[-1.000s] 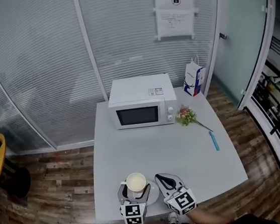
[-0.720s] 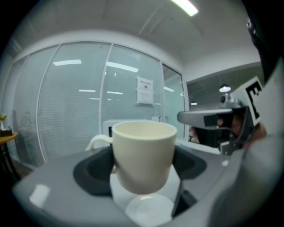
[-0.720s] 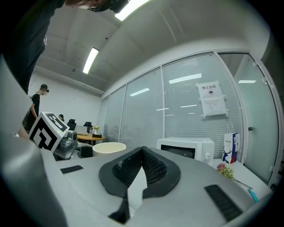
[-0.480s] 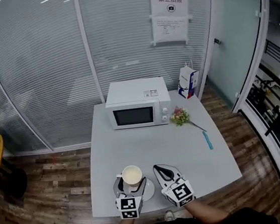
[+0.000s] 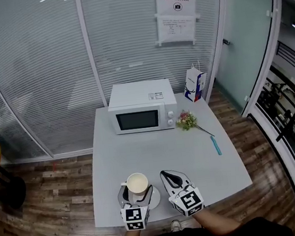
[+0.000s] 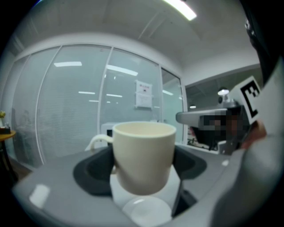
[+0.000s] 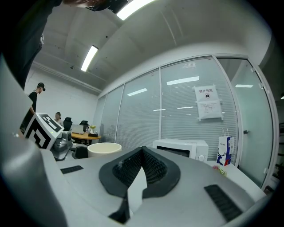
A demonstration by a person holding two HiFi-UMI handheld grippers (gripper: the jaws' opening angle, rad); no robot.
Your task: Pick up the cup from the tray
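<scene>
Your left gripper (image 5: 136,195) has its jaws closed on the sides of the upright cup (image 6: 144,155), apparently just clear of the tray (image 6: 142,213) near the table's (image 5: 195,162) near edge, likely to keep it level. Your right gripper (image 5: 172,179) rests just right of it, jaws pressed together on nothing. The microwave (image 5: 139,114) and flowers (image 5: 185,120) stand far off, so nothing blocks you.

Upright cream cup (image 5: 137,184), gripped by the left hand-held gripper (image 5: 136,193), above the white tray (image 5: 157,198).
</scene>
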